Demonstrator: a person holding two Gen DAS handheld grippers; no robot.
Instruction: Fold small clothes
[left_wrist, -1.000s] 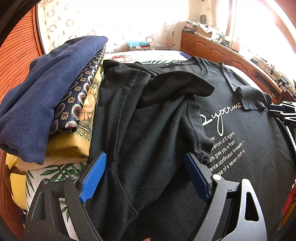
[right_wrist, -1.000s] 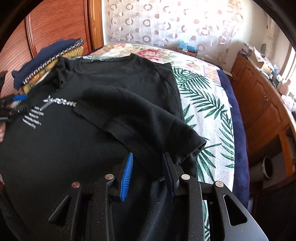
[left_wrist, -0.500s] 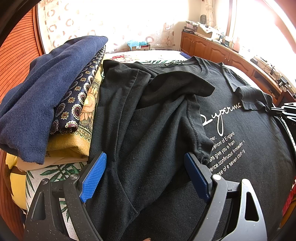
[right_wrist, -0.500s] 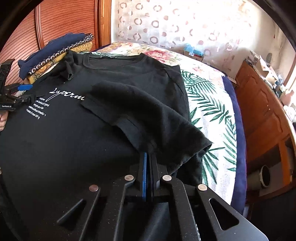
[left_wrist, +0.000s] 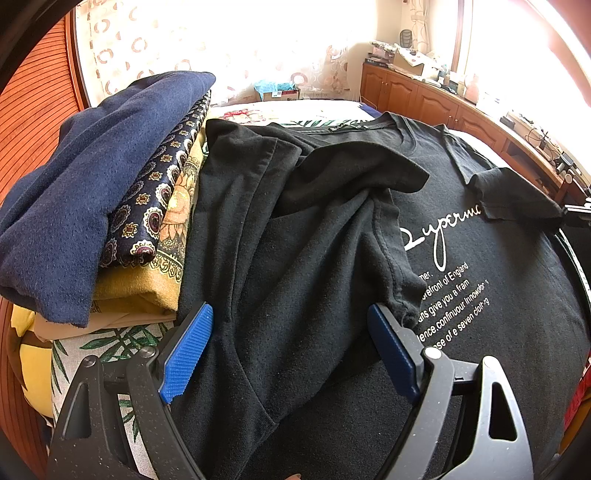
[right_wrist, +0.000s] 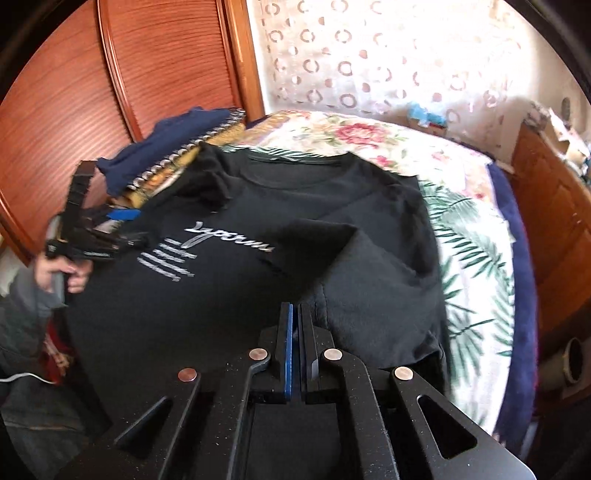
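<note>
Your right hand-held gripper (right_wrist: 295, 314) is clenched on the side edge of the black T-shirt (left_wrist: 332, 258), lifting a fold of it. The shirt lies print-up on the bed (right_wrist: 469, 236), beside a stack of folded clothes (left_wrist: 110, 206). Your left hand-held gripper (left_wrist: 291, 339) stands released, its pads spread over the folded-in sleeve.

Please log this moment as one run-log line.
left tongs: open over shirt | right tongs: shut on shirt fold | clothes pile: beside shirt
</note>
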